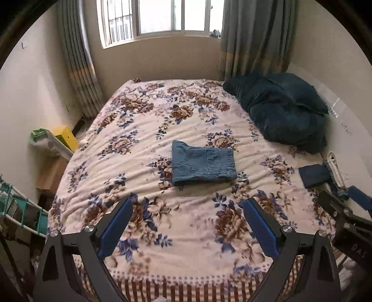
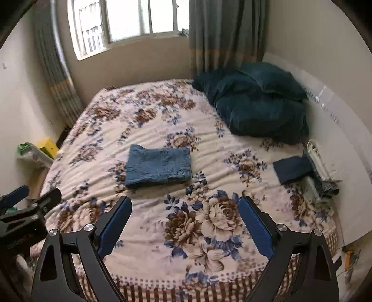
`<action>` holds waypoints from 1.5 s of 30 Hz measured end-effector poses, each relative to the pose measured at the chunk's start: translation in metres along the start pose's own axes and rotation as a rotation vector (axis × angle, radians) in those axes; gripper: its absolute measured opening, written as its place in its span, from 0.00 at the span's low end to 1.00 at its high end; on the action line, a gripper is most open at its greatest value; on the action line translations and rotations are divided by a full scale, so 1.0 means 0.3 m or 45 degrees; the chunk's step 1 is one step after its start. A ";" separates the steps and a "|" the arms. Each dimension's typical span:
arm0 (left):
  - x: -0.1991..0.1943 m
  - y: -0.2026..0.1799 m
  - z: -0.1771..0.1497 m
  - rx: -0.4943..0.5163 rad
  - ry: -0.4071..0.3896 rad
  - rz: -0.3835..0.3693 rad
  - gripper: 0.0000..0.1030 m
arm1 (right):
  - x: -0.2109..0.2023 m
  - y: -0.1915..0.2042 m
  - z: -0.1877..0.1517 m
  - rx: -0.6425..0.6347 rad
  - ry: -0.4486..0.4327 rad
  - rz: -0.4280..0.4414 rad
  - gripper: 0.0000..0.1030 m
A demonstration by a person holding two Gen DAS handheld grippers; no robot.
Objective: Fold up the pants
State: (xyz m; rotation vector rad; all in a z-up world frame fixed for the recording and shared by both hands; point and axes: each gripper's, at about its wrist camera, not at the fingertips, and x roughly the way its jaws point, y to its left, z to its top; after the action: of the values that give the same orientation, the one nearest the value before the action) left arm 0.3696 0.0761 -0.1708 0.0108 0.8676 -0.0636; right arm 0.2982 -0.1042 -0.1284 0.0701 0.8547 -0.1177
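Bedroom scene viewed from the near edge of a bed, seen through both wrist cameras. The bed carries a cream floral blanket printed with brown and blue blossoms.

Task object: the pants, blue denim, lie folded into a compact rectangle near the middle of the bed, a back pocket facing up. In the right wrist view the same pants sit left of centre, flat on the blanket and touched by neither tool.

Left tool: both blue-padded fingers spread wide, nothing between them, held over the near part of the bed and well apart from the pants.

Right tool: fingers likewise spread wide and empty, over the near part of the bed. Each tool appears at the edge of the other's view.

Surroundings: a dark teal pillow pile at the far right corner; a small folded dark blue cloth at the right edge of the bed, touching a crumpled heap beside it. A window with grey curtains fills the far wall. A yellow box rests on a shelf to the left of the bed.
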 end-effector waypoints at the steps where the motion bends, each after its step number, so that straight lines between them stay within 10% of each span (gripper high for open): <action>1: -0.051 -0.002 -0.005 -0.010 -0.009 -0.006 0.95 | -0.062 -0.008 -0.001 -0.008 -0.016 0.008 0.93; 22: -0.708 -0.067 -0.058 -0.029 -0.198 0.123 0.95 | -0.940 -0.124 -0.001 -0.075 -0.152 0.114 0.93; 45: -0.570 -0.124 -0.043 -0.042 -0.206 0.104 1.00 | -0.819 -0.142 0.080 -0.079 -0.170 0.052 0.96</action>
State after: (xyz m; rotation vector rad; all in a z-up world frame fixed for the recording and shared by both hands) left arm 0.2472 0.0481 -0.0482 0.0096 0.7059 0.0260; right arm 0.1506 -0.1305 0.0724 0.0213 0.7226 -0.0566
